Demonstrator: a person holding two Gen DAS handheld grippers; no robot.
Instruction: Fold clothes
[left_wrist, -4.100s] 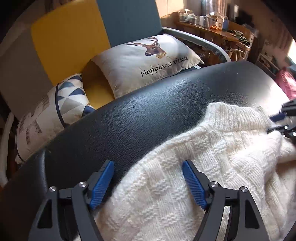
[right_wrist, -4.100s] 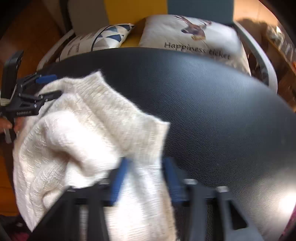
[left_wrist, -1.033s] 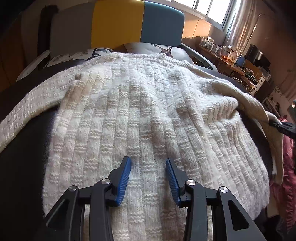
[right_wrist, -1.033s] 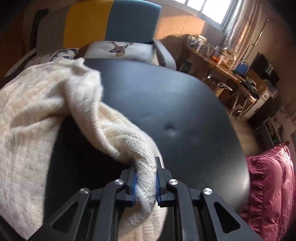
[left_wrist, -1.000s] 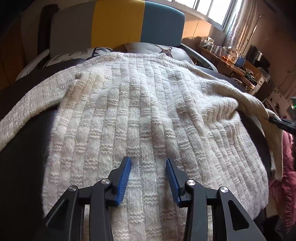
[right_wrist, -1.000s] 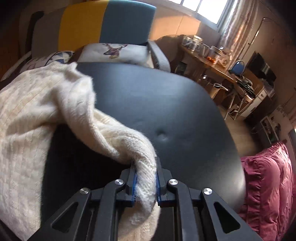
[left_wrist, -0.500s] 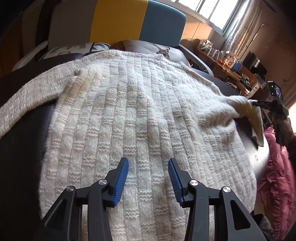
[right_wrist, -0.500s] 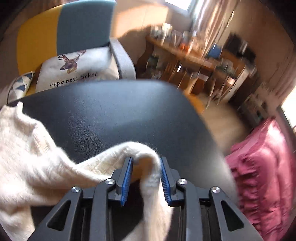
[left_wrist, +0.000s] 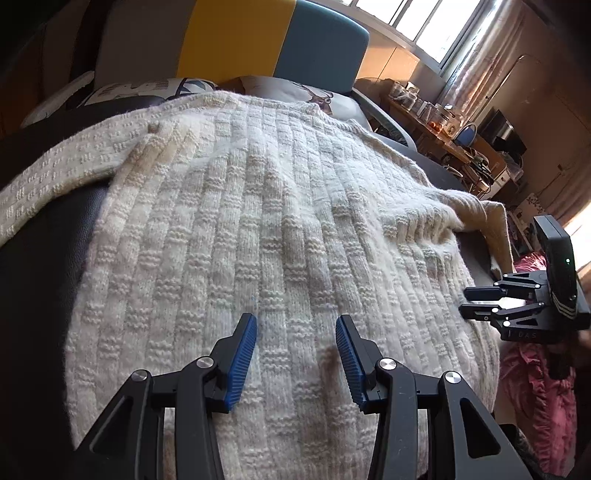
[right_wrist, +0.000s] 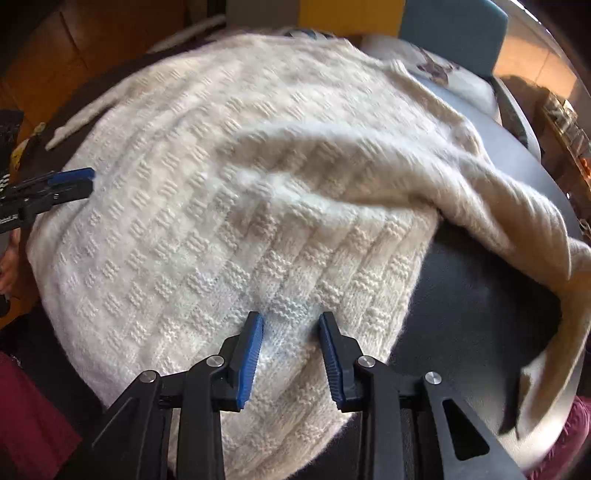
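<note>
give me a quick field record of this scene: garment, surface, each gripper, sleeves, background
garment: cream knit sweater, spread flat, textured block pattern
surface: black padded leather top, sweater covers most of it
left gripper: open, over the sweater's near part, gripping nothing
right gripper: open, over the sweater's near edge, gripping nothing
sleeves: right sleeve draped toward the surface's edge; left sleeve stretched out sideways
background: sofa in grey, yellow and blue panels, deer-print cushion on it

left gripper (left_wrist: 295, 354) — jaws apart, empty | right gripper (right_wrist: 290, 345) — jaws apart, empty
</note>
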